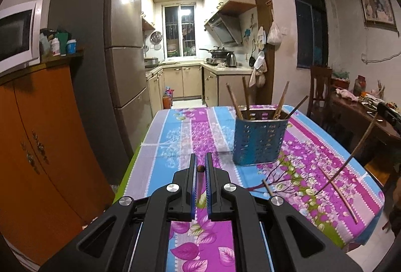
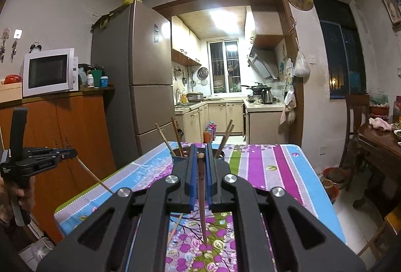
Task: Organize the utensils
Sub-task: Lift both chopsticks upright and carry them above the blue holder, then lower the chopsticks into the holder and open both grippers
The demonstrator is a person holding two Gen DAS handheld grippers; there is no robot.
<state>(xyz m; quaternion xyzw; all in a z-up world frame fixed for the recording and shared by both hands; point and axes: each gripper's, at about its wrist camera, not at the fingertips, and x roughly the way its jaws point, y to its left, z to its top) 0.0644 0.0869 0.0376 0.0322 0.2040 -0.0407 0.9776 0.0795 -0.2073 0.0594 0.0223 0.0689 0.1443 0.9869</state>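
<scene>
My left gripper (image 1: 200, 159) is shut on a brown chopstick (image 1: 200, 181), whose round end shows between the pads. It hangs over the flowered tablecloth (image 1: 190, 126), left of and nearer than the blue perforated holder (image 1: 259, 139), which has several chopsticks standing in it. My right gripper (image 2: 200, 149) is shut on a dark chopstick (image 2: 202, 209) that slants down, its tip at or just above the cloth. The holder (image 2: 176, 158) lies mostly hidden behind its fingers. In the right wrist view, the left gripper (image 2: 75, 153) is at the far left, a pale chopstick (image 2: 96, 179) slanting down from it.
Two loose chopsticks (image 1: 338, 194) (image 1: 267, 188) lie on the cloth to the right. An orange cabinet (image 1: 42, 146) and a fridge (image 1: 120, 46) stand to the left of the table. A dark wooden table (image 2: 381, 146) and chair (image 1: 319, 86) stand to the right.
</scene>
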